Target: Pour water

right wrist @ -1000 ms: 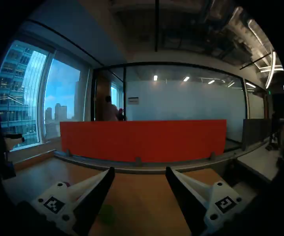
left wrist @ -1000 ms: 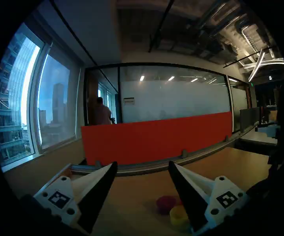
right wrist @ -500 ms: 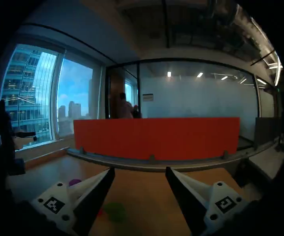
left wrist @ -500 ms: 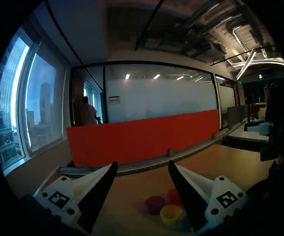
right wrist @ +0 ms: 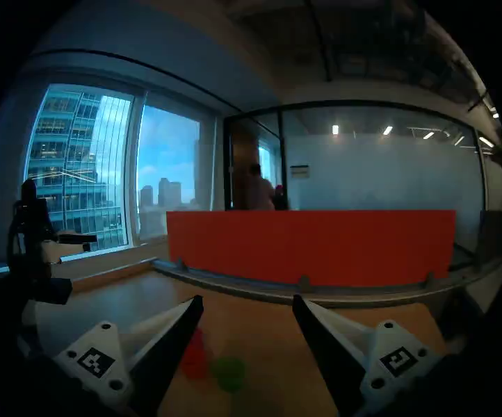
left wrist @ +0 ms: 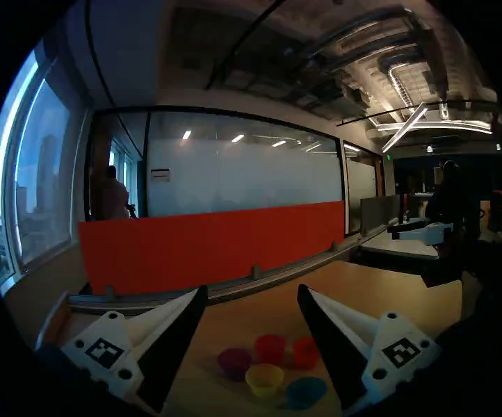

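Note:
In the left gripper view, my left gripper (left wrist: 251,288) is open with nothing between its fingers. It hangs above a wooden table (left wrist: 390,292). Below the fingers is a cluster of small cups: purple (left wrist: 235,361), red (left wrist: 270,345), orange-red (left wrist: 305,349), yellow (left wrist: 265,379) and blue (left wrist: 305,391). In the right gripper view, my right gripper (right wrist: 247,299) is also open and holds nothing. A red cup (right wrist: 195,354) and a green cup (right wrist: 229,370) stand on the table just under its left finger.
An orange partition (left wrist: 209,243) with a metal rail runs along the table's far edge. Behind it are glass walls and a person (right wrist: 254,191). Large windows (right wrist: 84,174) are on the left. A dark device (right wrist: 35,250) stands at the left edge of the right gripper view.
The left gripper has swung to the right, bringing more cups into sight below it. The right gripper has swung left, and the red and green cups have come into view. Both stayed open.

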A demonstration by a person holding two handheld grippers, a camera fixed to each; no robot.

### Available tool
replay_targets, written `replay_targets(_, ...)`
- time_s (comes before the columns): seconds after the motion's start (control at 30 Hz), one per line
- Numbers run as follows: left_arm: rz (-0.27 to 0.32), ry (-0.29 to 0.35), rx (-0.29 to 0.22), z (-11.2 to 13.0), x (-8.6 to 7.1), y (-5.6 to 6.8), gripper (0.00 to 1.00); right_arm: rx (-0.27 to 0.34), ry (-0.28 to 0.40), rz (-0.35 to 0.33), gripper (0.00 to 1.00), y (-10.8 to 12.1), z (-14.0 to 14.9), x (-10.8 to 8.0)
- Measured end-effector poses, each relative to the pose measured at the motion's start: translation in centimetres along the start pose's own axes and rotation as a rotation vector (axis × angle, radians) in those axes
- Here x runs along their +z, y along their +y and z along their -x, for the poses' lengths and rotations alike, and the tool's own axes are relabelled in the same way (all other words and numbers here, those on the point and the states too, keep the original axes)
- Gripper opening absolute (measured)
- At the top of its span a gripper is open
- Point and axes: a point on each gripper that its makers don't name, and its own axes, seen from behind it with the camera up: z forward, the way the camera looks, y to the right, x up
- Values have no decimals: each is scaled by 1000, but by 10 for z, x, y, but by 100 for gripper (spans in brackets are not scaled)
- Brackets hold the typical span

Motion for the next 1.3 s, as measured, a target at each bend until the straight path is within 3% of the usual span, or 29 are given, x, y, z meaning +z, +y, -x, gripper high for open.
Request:
replay_targets(0.2,33,-24,-3,8,0,5,96,-8,-9,-38,100,-6,-2,-1)
replay_targets(0.5,61,-65,36,25,-1,10,96,-31,-50,-81,100,-17,-3,0)
replay_targets(0.8,101,-97,18,47,-12,20,96,-63,-122,-112,100,-26,20,1)
replay_targets(1.0,116,-124,38,65,-16,24,96,-77,-157,-127,100,-32,36,1)
replay_targets(1.3,165,-150,44,87,-20,41,96,-85,-205,-131,100,-31,61,2)
